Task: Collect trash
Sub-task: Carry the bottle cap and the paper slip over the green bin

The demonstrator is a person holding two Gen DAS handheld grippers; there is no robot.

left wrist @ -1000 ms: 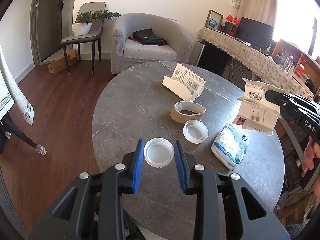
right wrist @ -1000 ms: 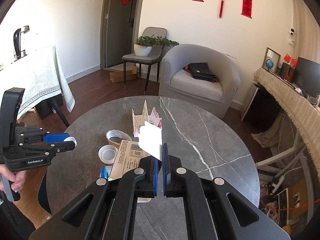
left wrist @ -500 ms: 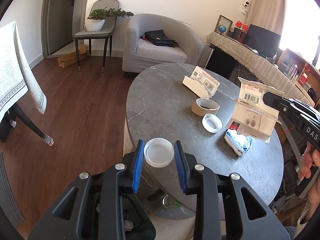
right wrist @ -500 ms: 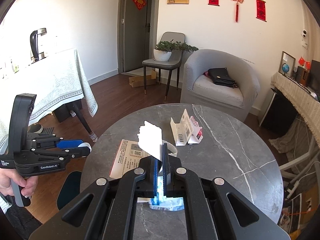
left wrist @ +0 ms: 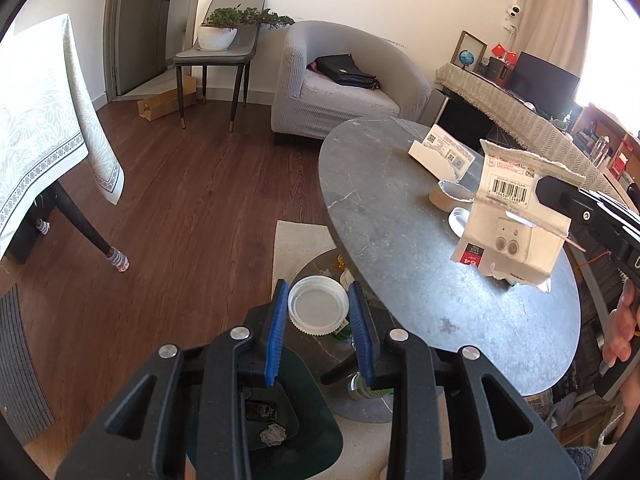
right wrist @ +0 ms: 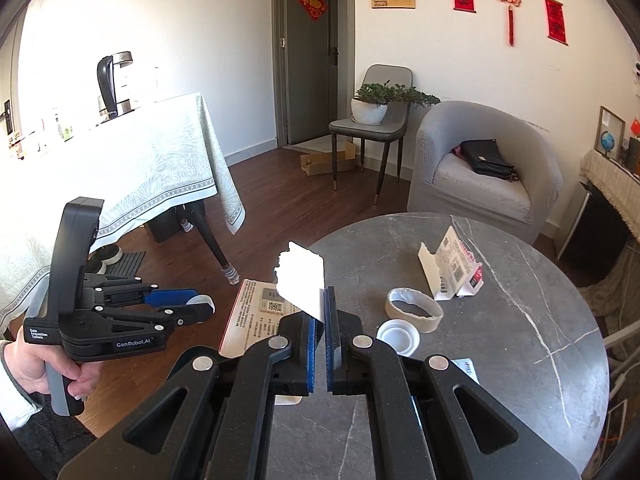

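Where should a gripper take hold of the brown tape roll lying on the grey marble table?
Likely from above, one finger inside and one outside the wall of the brown tape roll. It lies flat on the grey marble table, hollow centre up, so the thin wall is the easiest part to pinch.

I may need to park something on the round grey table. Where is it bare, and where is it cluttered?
The round grey stone table is bare along its far right side, beyond the torn white carton. Clutter sits left of centre: that carton, the brown tape roll and the white plastic lid, close together.
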